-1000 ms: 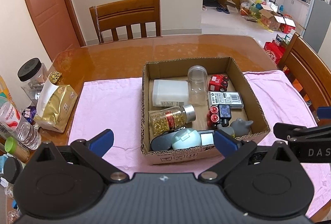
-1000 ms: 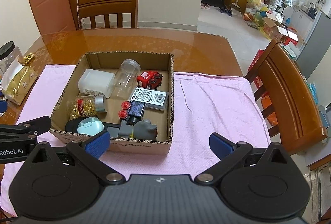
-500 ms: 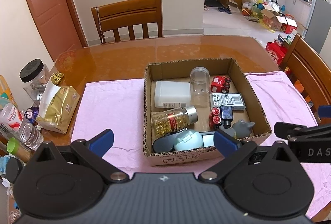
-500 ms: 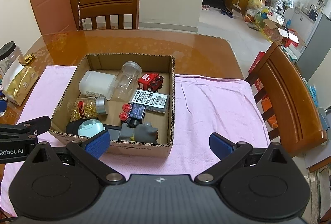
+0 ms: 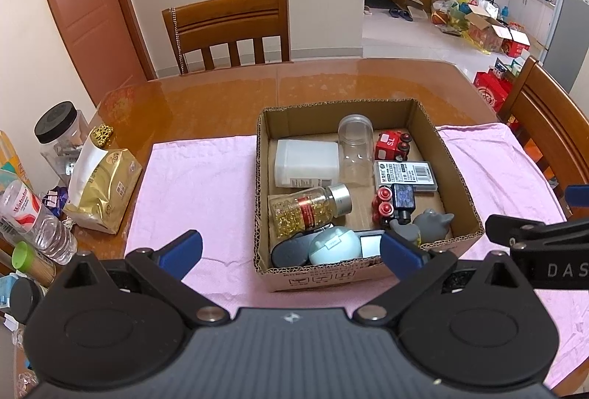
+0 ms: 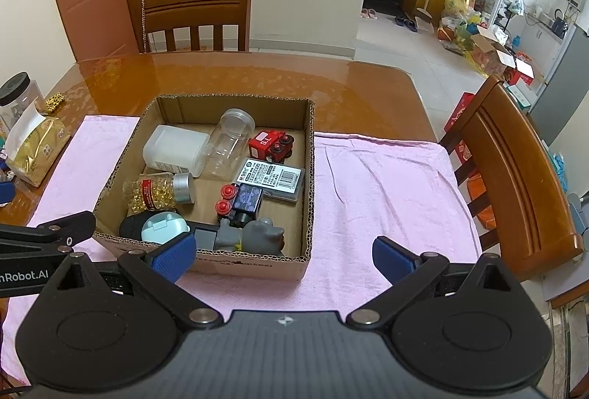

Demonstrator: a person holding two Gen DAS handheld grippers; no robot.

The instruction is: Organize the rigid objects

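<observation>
- Ahead of your left tool (image 5: 291,253) sits a corrugated cardboard box (image 5: 456,174) on a pink cloth (image 5: 198,185) spread over the glossy wooden desk (image 5: 221,97).
- Inside it lie a clear plastic jar (image 5: 355,148) on its side, a frosted white tub (image 5: 307,162), a glass bottle of golden capsules (image 5: 307,211) with a silver cap, a red toy truck (image 5: 392,145), a flat labelled case (image 5: 405,174), a grey rubbery figure (image 5: 430,224) and a pale blue round case (image 5: 333,246).
- Compared with a second ago, the box lies a little farther ahead of both tools; nothing inside has shifted.
- Your left tool's blue-padded fingers stand wide apart, empty, just short of the box's near wall.
- Your right tool (image 6: 285,253) is equally wide apart and empty, its left pad just at the box's near wall, its right pad over bare cloth.
</observation>
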